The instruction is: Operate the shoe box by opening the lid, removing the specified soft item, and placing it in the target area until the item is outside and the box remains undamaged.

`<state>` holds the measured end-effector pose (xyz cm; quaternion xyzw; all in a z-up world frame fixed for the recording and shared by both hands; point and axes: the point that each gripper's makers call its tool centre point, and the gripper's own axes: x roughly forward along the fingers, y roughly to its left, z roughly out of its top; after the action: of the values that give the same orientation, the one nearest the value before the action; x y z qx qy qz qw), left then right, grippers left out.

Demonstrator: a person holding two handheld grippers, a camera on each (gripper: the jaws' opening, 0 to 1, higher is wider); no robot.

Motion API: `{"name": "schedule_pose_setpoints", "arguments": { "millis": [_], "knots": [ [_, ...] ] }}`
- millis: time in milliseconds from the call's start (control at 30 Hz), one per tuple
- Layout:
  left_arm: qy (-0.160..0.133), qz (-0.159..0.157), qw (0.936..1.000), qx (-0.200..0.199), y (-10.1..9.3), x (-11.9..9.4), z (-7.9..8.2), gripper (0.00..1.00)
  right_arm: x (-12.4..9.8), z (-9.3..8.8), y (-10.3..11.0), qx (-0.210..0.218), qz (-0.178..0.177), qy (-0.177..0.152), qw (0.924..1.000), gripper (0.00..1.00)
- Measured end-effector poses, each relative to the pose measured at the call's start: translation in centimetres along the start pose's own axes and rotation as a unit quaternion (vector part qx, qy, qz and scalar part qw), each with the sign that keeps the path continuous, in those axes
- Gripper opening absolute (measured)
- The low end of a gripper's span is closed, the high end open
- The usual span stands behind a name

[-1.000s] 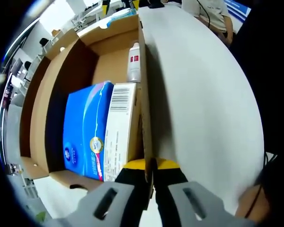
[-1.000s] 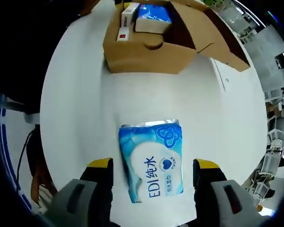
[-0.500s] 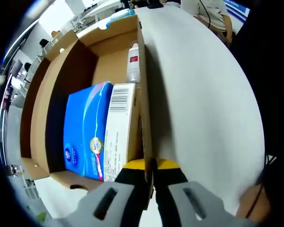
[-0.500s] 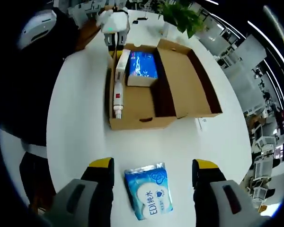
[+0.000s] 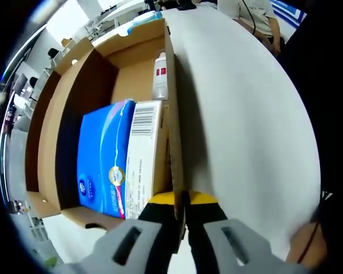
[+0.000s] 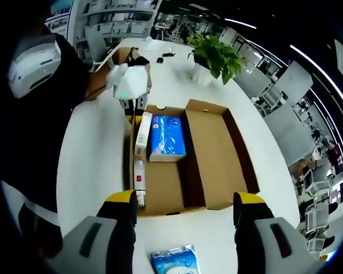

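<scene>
1. Left gripper view: the left hand-held gripper has its yellow-tipped black jaws clenched on the thin corrugated side wall of the brown cardboard shoe box, which runs edge-on up the picture.
2. Inside the box, close to that wall, lies a glossy blue tissue pack with soft rounded edges, and between it and the wall a white carton with a barcode, flat-sided and rectangular.
3. Farther along the box floor lies a small white bottle with a red label, next to the same wall.
4. The smooth white tabletop spreads on the other side of the wall.
5. Right gripper view: the right hand-held gripper is raised above the tabletop, its jaws released and spread wide with nothing between them.
6. Between and beyond them the shoe box sits open, its lid folded out flat beside the tray.
7. The soft blue-and-white wipes pack lies outside the box on the tabletop, near the bottom edge of the view.
8. At the box's far end the left hand-held gripper's pale housing meets the box rim, held by a person's hand.
9. A leafy potted plant stands beyond.
</scene>
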<state>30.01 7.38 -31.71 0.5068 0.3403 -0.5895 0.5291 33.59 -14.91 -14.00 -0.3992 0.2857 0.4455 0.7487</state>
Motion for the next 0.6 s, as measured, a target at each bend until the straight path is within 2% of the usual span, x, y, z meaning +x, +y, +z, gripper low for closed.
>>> {"name": "schedule_pose_setpoints", "arguments": {
  "millis": [67,100,133,233,333,500,600],
  "knots": [
    [0.0,0.0,1.0,0.001,0.0,0.0,0.0,0.04,0.0,0.5,-0.3,0.004,-0.007,-0.002,1.0,0.7],
    [0.0,-0.001,1.0,0.001,0.0,0.0,0.0,0.04,0.1,0.8,-0.3,0.035,-0.002,-0.002,0.9994,0.68],
    [0.0,-0.001,1.0,0.0,0.0,0.0,0.0,0.04,0.2,1.2,-0.4,0.048,-0.002,-0.006,0.9988,0.68],
    [-0.001,-0.001,1.0,0.0,0.0,0.0,0.0,0.03,0.4,2.4,-0.5,0.04,0.002,-0.018,0.999,0.67],
    [-0.001,-0.002,1.0,-0.001,0.0,0.0,0.0,0.04,0.5,2.4,-0.5,0.04,0.003,-0.019,0.999,0.67],
    [-0.005,0.0,1.0,0.005,-0.1,0.0,0.1,0.05,2.7,4.2,0.3,0.025,0.017,-0.007,0.9995,0.66],
    [-0.005,0.001,1.0,0.005,0.0,0.0,0.1,0.05,3.9,4.3,0.7,0.018,0.025,0.003,0.9995,0.66]
  ]
}}
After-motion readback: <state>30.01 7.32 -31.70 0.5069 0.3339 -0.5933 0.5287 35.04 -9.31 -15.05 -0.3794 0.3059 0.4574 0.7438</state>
